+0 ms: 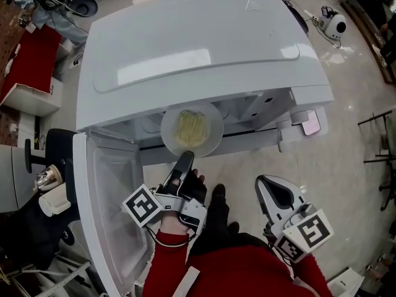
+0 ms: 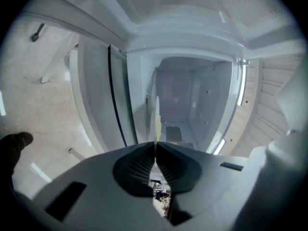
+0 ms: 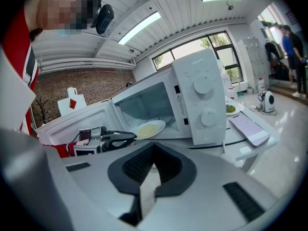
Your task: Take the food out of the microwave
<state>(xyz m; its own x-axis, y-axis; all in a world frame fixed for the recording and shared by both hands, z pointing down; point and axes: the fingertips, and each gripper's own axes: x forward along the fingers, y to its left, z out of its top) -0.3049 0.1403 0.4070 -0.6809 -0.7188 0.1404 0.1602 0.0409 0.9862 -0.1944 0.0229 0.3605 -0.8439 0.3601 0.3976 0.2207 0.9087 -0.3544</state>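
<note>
From above, the white microwave (image 1: 198, 48) stands with its door (image 1: 111, 209) swung open toward me at the left. A white plate of pale yellow noodles (image 1: 190, 129) is at the mouth of the cavity, half out. My left gripper (image 1: 185, 159) is shut on the plate's near rim. In the left gripper view the plate (image 2: 157, 117) shows edge-on between the closed jaws of the left gripper (image 2: 155, 146), with the cavity behind. My right gripper (image 1: 265, 181) hangs lower right, shut on nothing. The right gripper view shows the right gripper (image 3: 154, 146), the plate (image 3: 150, 128) and the left gripper (image 3: 130, 136).
A pink phone (image 1: 311, 126) lies on the table right of the microwave, near a small plate of greens (image 3: 231, 109). A white device (image 1: 334, 25) sits on the floor at the far right. Red boxes (image 1: 34, 60) stand at the left. People (image 3: 291, 57) stand far off.
</note>
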